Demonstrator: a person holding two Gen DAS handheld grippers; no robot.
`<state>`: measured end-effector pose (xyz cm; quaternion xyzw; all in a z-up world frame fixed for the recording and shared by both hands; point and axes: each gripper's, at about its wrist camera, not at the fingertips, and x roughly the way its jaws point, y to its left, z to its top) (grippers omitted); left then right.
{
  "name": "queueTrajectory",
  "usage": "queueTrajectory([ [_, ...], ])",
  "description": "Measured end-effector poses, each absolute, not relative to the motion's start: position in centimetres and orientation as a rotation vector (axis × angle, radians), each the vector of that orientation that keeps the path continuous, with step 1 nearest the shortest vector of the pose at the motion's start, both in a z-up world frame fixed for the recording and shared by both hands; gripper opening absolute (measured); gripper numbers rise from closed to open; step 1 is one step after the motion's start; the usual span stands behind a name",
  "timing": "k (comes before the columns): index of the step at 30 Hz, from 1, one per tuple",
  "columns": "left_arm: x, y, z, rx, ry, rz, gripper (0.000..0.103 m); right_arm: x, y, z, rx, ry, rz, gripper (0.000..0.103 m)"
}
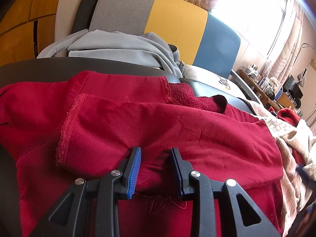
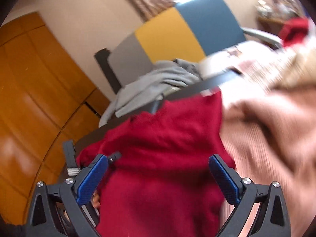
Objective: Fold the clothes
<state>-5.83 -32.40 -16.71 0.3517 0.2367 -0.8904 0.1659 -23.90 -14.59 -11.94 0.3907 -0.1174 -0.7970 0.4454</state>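
Note:
A dark red garment lies spread on a dark table, its upper layer folded over and a fleecy inside showing near the collar. My left gripper sits at the near edge of that folded layer, with a bunched fold of red cloth filling the gap between its blue pads. In the blurred right wrist view, the same red garment runs under my right gripper. Its jaws stand wide apart, and the pads press on nothing.
A heap of cream and beige knitwear lies right of the red garment, with another red item on it. Grey clothes are piled on a grey, yellow and blue chair behind the table. Wooden cabinet doors stand at left.

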Motion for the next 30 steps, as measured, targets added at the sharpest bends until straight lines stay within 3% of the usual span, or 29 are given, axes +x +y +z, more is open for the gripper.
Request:
queueTrajectory([
  [7,-5.5,-33.0,-16.9,0.983,0.733,-2.548,0.03,-36.0,-19.4,-17.4,1.278,-0.153,-2.037,0.099],
  [9,-5.4,-33.0,-16.9,0.977,0.743,-2.55,0.03,-37.7,-18.0,-18.8,1.257,-0.218,-2.095,0.075],
  [11,-5.4,-32.9,-16.9,0.975,0.742,-2.547,0.03,-38.1,-16.9,-19.5,1.21,-0.22,-2.181,0.067],
  [14,-5.3,-32.9,-16.9,0.973,0.748,-2.546,0.03,-37.7,-17.0,-19.3,1.169,-0.156,-2.193,0.069],
  [16,-5.3,-32.9,-16.9,0.972,0.751,-2.546,0.03,-37.3,-17.2,-18.0,1.198,-0.119,-2.2,0.08],
  [18,-5.3,-32.9,-16.8,0.971,0.751,-2.545,0.03,-35.8,-17.8,-16.0,1.128,-0.083,-2.228,0.098],
  [19,-5.3,-32.9,-16.8,0.971,0.751,-2.544,0.03,-34.5,-18.1,-14.8,1.077,-0.063,-2.222,0.1],
  [23,-5.4,-32.7,-16.7,0.978,0.737,-2.539,0.03,-29.5,-19.4,-12.7,1.017,-0.034,-2.084,0.103],
  [26,-5.4,-32.5,-16.6,0.983,0.722,-2.533,0.03,-26.8,-19.9,-14.7,1.121,-0.045,-1.988,0.103],
  [28,-5.3,-32.3,-16.6,0.983,0.716,-2.528,0.03,-25.6,-20.1,-17.6,1.202,0.066,-2.021,0.103],
  [30,-5.1,-32.3,-16.6,0.983,0.719,-2.525,0.03,-23.7,-19.9,-18.3,1.072,0.152,-2.084,0.103],
])
